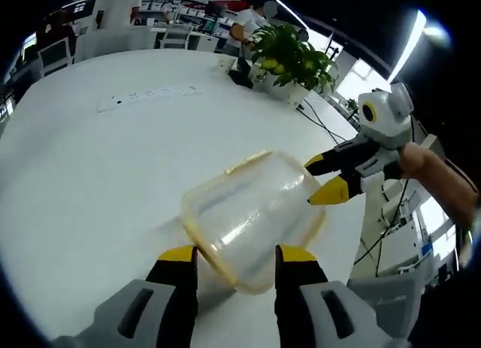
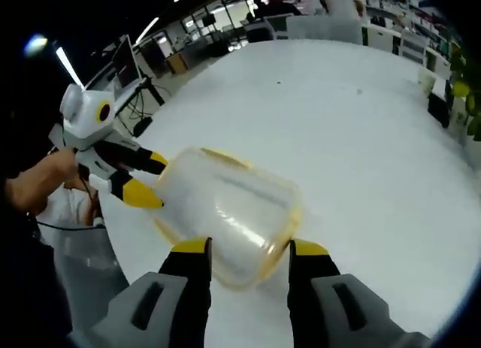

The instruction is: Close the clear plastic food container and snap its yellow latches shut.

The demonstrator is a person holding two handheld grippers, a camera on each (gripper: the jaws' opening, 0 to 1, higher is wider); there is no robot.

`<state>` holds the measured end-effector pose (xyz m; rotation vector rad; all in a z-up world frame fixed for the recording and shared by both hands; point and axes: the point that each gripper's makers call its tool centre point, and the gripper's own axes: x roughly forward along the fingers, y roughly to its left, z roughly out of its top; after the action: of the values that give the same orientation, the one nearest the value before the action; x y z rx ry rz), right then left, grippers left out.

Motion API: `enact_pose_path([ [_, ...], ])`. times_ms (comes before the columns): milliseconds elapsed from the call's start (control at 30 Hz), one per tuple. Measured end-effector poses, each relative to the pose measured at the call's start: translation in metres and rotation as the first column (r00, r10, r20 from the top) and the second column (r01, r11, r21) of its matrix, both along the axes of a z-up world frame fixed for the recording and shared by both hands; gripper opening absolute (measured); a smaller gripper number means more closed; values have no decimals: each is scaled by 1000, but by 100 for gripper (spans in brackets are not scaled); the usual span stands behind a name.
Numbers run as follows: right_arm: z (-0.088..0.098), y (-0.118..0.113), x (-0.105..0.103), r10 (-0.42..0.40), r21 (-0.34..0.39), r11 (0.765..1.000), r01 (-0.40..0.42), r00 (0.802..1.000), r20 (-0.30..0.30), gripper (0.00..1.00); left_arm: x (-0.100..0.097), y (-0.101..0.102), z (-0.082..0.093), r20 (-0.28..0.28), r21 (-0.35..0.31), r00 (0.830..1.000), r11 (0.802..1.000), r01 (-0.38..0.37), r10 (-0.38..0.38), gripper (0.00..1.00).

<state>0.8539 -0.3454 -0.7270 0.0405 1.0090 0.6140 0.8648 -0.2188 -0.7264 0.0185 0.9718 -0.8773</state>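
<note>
- Clear container [image 1: 252, 213] with yellow rim, lifted off the white bench [image 1: 90, 175], near its edge.
- Left claw [image 1: 234, 259] spread wide around one end.
- Right claw [image 2: 246, 252] spread wide around the opposite end.

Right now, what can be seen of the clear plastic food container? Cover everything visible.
The clear plastic food container is a rounded, translucent tub with a yellowish rim and yellow latch pieces along its edges. It looks tipped rather than flat on the white table. The left gripper brackets one end; the right gripper brackets the other, jaws apart. Whether any jaw touches it, or whether the latches are snapped, cannot be told.
</note>
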Motion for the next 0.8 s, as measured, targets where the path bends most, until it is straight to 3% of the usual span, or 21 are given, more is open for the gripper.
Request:
enact_pose_path([
  [800, 2, 43, -32, 8, -8, 1000, -8, 1000, -18, 37, -33, 43, -1, -26, 25, 1000, 1000, -3, 4, 34],
])
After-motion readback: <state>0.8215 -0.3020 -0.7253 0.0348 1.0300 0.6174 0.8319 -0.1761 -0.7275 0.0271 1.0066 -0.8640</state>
